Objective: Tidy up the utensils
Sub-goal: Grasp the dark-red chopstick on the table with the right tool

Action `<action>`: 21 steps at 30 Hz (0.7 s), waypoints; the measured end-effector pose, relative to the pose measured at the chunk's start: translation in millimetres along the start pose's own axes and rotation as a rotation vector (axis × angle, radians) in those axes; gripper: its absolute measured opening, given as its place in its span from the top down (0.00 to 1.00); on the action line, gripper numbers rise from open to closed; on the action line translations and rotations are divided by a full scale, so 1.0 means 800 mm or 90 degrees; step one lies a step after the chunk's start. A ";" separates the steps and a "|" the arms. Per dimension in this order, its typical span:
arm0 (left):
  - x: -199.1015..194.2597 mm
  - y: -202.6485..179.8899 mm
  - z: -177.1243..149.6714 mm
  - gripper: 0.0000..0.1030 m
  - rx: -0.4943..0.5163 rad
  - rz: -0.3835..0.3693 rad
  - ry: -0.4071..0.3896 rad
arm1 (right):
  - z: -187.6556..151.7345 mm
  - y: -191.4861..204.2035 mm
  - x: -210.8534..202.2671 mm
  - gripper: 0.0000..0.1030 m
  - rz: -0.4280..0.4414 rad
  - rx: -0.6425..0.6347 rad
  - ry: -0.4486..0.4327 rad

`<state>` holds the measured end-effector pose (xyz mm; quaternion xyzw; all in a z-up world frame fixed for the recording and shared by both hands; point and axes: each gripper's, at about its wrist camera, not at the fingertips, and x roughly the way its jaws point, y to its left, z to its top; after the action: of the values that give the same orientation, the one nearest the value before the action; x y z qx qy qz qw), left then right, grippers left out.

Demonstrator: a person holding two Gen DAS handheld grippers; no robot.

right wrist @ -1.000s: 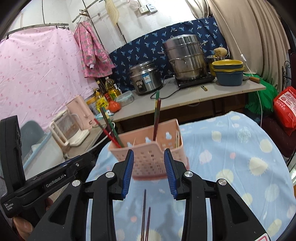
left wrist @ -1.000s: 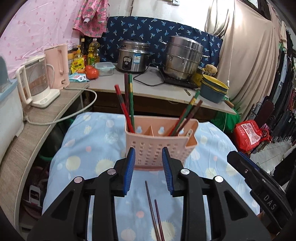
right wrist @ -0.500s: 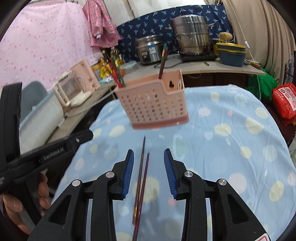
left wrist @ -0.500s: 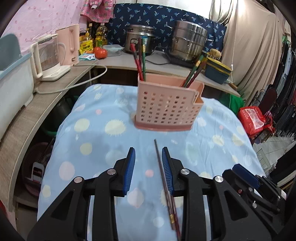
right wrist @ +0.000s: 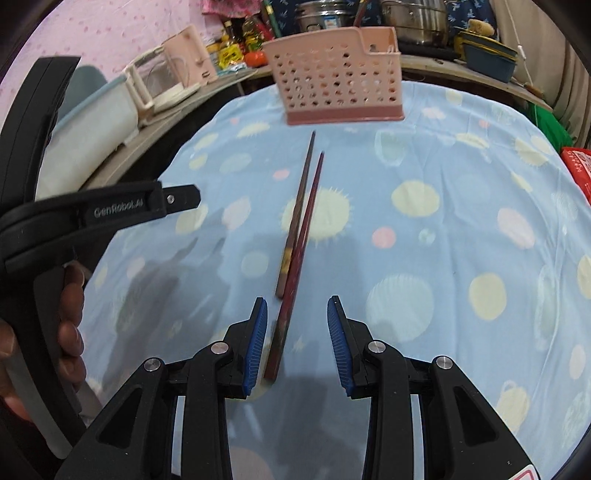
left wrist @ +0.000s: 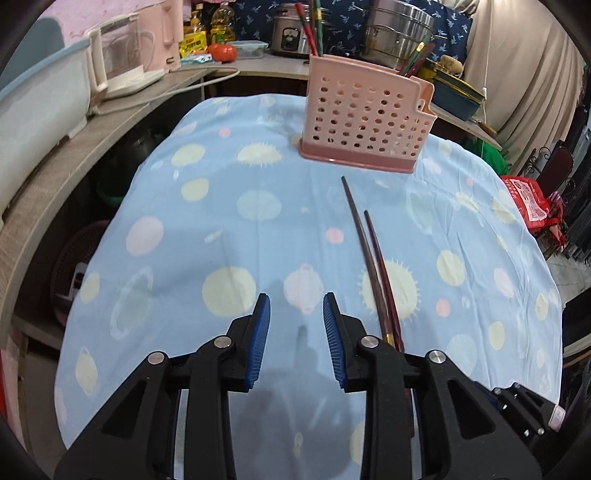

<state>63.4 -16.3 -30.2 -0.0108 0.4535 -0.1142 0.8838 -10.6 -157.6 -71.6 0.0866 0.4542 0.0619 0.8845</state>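
Two dark reddish-brown chopsticks (left wrist: pixel 373 258) lie side by side on the table under its light blue cloth with pale yellow and pink dots (left wrist: pixel 221 221), tips toward one pink perforated plastic utensil basket (left wrist: pixel 364 118) standing upright at the far edge. That basket holds more chopsticks: about three red and green ones (left wrist: pixel 312 22) at its left end, and a few more, hard to count, at its right (left wrist: pixel 417 59). The left tongs (left wrist: pixel 296 325) hover over bare cloth just left of the pair, blue-padded jaws narrowly apart, gripping nothing. The right tongs (right wrist: pixel 296 325) stand likewise narrowly apart, with the near end of one chopstick (right wrist: pixel 280 332) lying between the jaws, apparently untouched by either pad.
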 end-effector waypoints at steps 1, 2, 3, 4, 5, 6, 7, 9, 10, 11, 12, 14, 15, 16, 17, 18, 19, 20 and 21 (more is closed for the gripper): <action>0.000 0.001 -0.005 0.72 -0.003 0.000 0.001 | -0.004 0.003 0.002 0.68 0.000 -0.007 0.004; -0.001 0.002 -0.009 0.72 -0.003 0.001 0.001 | -0.008 0.006 0.003 0.68 -0.002 -0.014 0.008; -0.002 0.002 -0.014 0.72 -0.004 0.005 0.001 | -0.012 0.007 0.004 0.68 -0.002 -0.018 0.012; -0.002 0.003 -0.018 0.72 -0.006 0.005 0.001 | -0.013 0.008 0.005 0.68 -0.001 -0.018 0.015; -0.002 0.005 -0.022 0.72 -0.009 0.006 0.004 | -0.015 0.009 0.007 0.68 0.002 -0.018 0.020; -0.002 0.005 -0.024 0.72 -0.011 0.006 0.007 | -0.016 0.011 0.008 0.68 0.004 -0.019 0.023; -0.001 0.006 -0.026 0.72 -0.012 0.005 0.011 | -0.015 0.011 0.008 0.68 0.004 -0.020 0.024; 0.000 0.007 -0.031 0.72 -0.013 0.009 0.018 | -0.015 0.013 0.008 0.68 0.002 -0.024 0.023; 0.000 0.007 -0.034 0.72 -0.013 0.009 0.021 | -0.016 0.014 0.008 0.68 0.001 -0.025 0.022; 0.001 0.006 -0.035 0.72 -0.013 0.010 0.023 | -0.015 0.013 0.008 0.68 0.000 -0.025 0.022; 0.001 0.005 -0.036 0.72 -0.013 0.009 0.024 | -0.015 0.013 0.009 0.69 -0.002 -0.024 0.022; 0.000 0.004 -0.038 0.64 -0.011 0.013 0.027 | -0.016 0.011 0.009 0.71 -0.004 -0.022 0.022; 0.000 0.003 -0.038 0.63 -0.012 0.013 0.027 | -0.016 0.011 0.009 0.72 -0.006 -0.021 0.022; 0.000 0.003 -0.038 0.62 -0.011 0.014 0.027 | -0.017 0.011 0.010 0.75 -0.009 -0.021 0.022; 0.000 0.002 -0.038 0.62 -0.011 0.015 0.028 | -0.016 0.010 0.010 0.77 -0.012 -0.020 0.022; 0.001 0.002 -0.038 0.61 -0.010 0.013 0.029 | -0.017 0.009 0.010 0.79 -0.014 -0.019 0.021; 0.001 0.002 -0.039 0.60 -0.010 0.015 0.031 | -0.017 0.007 0.011 0.82 -0.015 -0.017 0.021; 0.002 0.002 -0.039 0.59 -0.010 0.015 0.032 | -0.017 0.006 0.011 0.85 -0.018 -0.016 0.021; 0.003 0.001 -0.039 0.58 -0.011 0.014 0.035 | -0.017 0.005 0.012 0.89 -0.022 -0.014 0.020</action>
<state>39.9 -13.1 -50.6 -0.0101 0.4785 -0.1011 0.8722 -16.3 -150.8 -85.9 0.0680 0.4686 0.0527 0.8792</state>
